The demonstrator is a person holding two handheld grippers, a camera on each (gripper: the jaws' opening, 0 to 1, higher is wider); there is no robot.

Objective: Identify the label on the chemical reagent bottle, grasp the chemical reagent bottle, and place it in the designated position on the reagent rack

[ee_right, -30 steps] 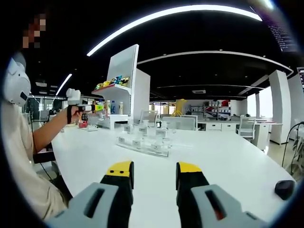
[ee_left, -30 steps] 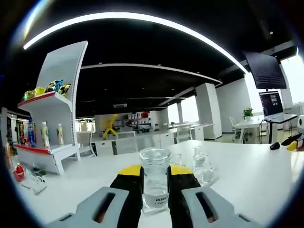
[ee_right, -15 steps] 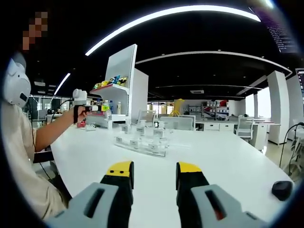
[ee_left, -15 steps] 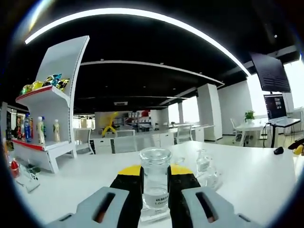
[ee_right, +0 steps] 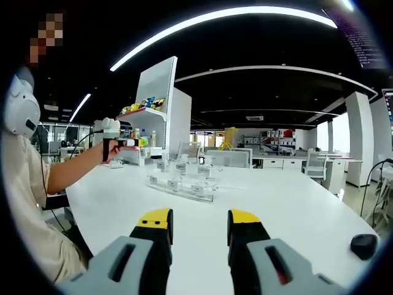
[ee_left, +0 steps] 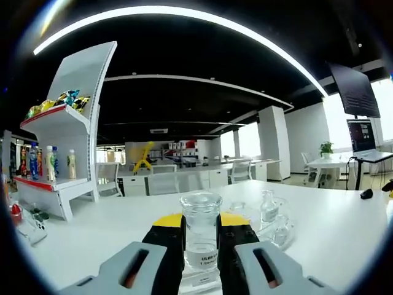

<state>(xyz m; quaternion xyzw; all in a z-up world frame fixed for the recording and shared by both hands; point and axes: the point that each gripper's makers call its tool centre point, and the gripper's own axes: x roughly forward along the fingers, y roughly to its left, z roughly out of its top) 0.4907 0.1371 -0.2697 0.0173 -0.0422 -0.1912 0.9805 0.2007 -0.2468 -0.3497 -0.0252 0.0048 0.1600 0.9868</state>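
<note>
A clear glass reagent bottle (ee_left: 201, 236) with a white label low on its front stands upright between the yellow-tipped jaws of my left gripper (ee_left: 201, 220), which is shut on it. Just beyond it on the white table (ee_left: 92, 239) are more small glass bottles (ee_left: 268, 212). In the right gripper view a clear acrylic reagent rack (ee_right: 181, 184) with several labelled bottles sits mid-table. A person's hand holds the left gripper (ee_right: 140, 142) just left of that rack. My right gripper (ee_right: 199, 236) hovers open above the table's near part, with nothing between its jaws.
A white shelf unit (ee_left: 67, 135) with drinks and snack packs stands at the table's left end. A black mouse (ee_right: 362, 246) lies at the right. A person's arm (ee_right: 67, 172) reaches over the table's left side. Desks and chairs fill the room behind.
The left gripper has carried the bottle to the right, closer to the rack. The right gripper has stayed where it was, still open.
</note>
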